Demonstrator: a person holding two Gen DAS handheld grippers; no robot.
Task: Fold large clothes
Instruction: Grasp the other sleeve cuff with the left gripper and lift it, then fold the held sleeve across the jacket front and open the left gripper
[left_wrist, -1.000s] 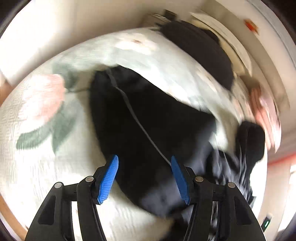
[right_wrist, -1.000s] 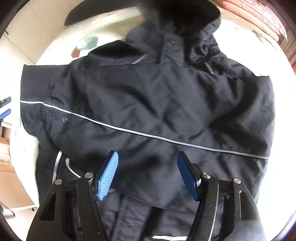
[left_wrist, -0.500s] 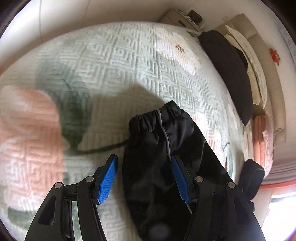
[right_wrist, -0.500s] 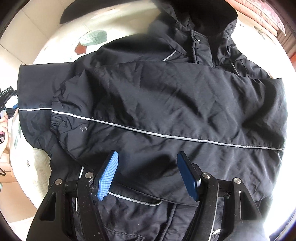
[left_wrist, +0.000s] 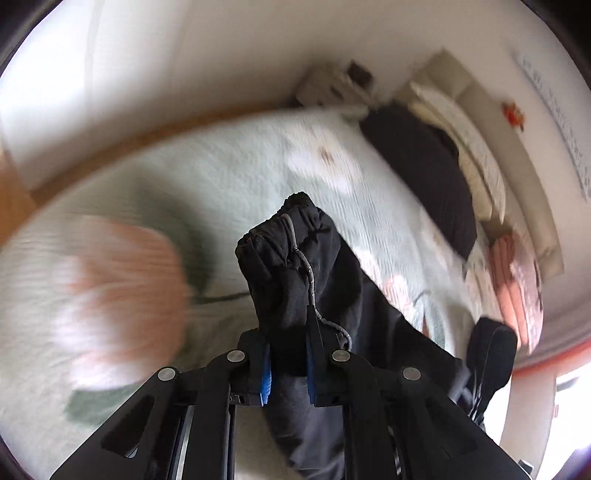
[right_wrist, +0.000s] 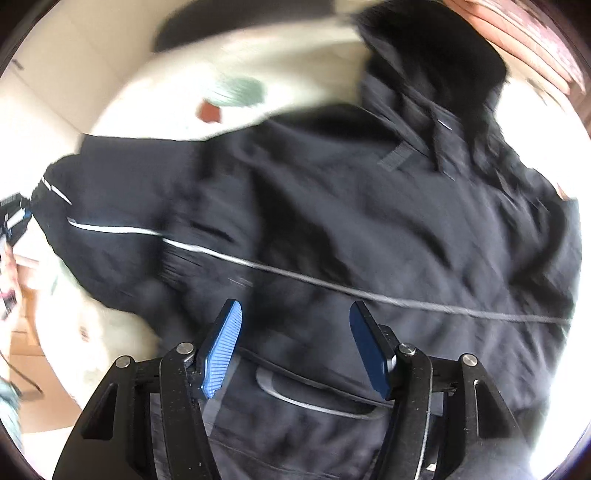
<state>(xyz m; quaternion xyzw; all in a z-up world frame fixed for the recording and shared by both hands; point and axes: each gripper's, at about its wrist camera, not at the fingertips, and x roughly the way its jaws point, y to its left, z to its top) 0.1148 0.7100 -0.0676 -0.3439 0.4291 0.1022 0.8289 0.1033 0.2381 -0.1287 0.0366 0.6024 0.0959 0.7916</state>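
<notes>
A large black jacket (right_wrist: 369, 229) with thin grey piping and a hood lies spread on the bed, one sleeve folded across its body. My left gripper (left_wrist: 289, 354) is shut on the other sleeve's elastic cuff (left_wrist: 284, 236) and holds it lifted above the bedspread; the sleeve trails down to the right. My right gripper (right_wrist: 295, 343) is open and empty, hovering over the jacket's lower front near a pocket. The left gripper also shows at the left edge of the right wrist view (right_wrist: 14, 214).
The bed has a pale green bedspread (left_wrist: 229, 173) with pink flowers. A black pillow (left_wrist: 424, 166) and pink folded bedding (left_wrist: 517, 266) lie by the headboard. A nightstand (left_wrist: 332, 85) stands at the far corner. The bed edge and floor are to the left.
My left gripper has closed on the sleeve cuff and lifted it off the bedspread. The right gripper has shifted slightly lower over the jacket, still open.
</notes>
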